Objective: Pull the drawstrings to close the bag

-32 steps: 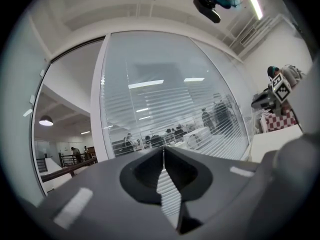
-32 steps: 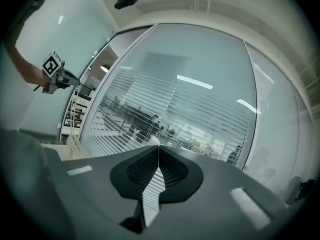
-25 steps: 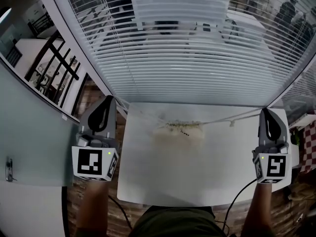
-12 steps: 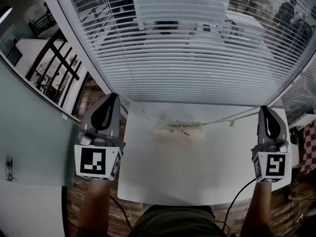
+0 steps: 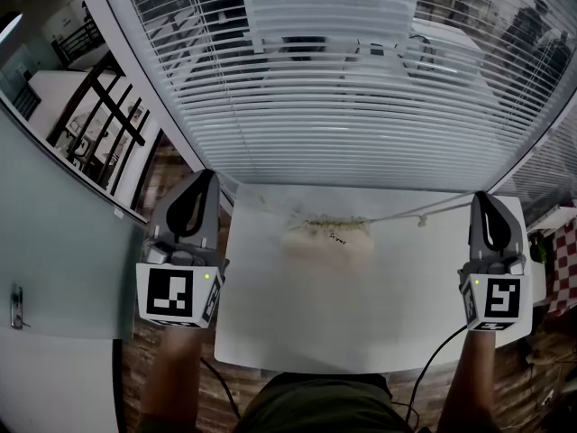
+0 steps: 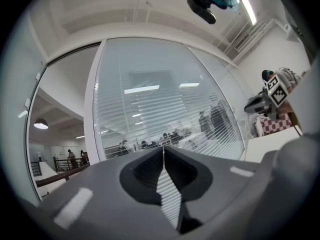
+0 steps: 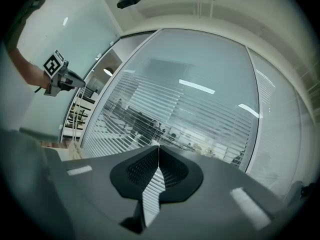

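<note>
A beige drawstring bag [image 5: 328,242] lies at the far middle of the white table [image 5: 361,323], its mouth gathered along the far edge. One drawstring [image 5: 442,207], with a knot on it, runs taut from the bag to my right gripper [image 5: 479,197] at the table's right edge. That gripper is shut [image 7: 158,146], and the cord [image 7: 75,136] shows beside its body. The other drawstring [image 5: 266,202] leads left to my left gripper [image 5: 210,177], just off the table's far left corner. It is shut too [image 6: 163,148]; the cord is hidden in its own view.
A glass wall with white blinds [image 5: 343,106] stands right behind the table. A glass partition [image 5: 54,242] is at the left. A black cable [image 5: 433,359] hangs off the table's near edge. A red-checked cloth [image 5: 563,269] lies beyond the right edge.
My left gripper has shifted a little right and farther away. The right gripper has barely moved. The bag's mouth looks slightly more gathered.
</note>
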